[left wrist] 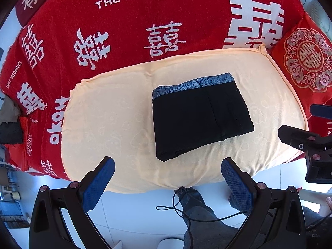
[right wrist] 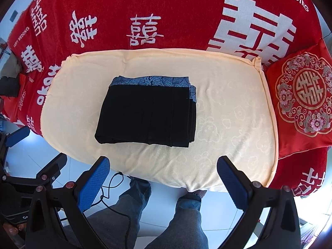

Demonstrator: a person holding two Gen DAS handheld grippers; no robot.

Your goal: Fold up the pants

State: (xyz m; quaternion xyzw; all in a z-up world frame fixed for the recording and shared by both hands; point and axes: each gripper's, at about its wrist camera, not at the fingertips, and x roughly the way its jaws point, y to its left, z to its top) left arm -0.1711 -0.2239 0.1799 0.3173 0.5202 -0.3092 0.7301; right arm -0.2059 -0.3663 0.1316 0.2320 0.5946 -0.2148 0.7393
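On the cream cushion (right wrist: 238,112), roughly centre, your black pants (right wrist: 149,114) lie folded into a compact rectangle w/ the blue patterned waistband (right wrist: 149,82) along the far edge. Your left gripper (left wrist: 168,166) hangs near the cushion's front edge, jaws wide, nothing in them. Your right gripper (right wrist: 164,164) is likewise spread wide & empty, apart from the pants. Red blanket (right wrist: 166,10) sits behind, w/ an embroidered pillow (right wrist: 303,95) at right.

one folded pants (left wrist: 199,116), two hand-held grippers (left wrist: 167,171) (right wrist: 164,169), one cushion (right wrist: 303,101)
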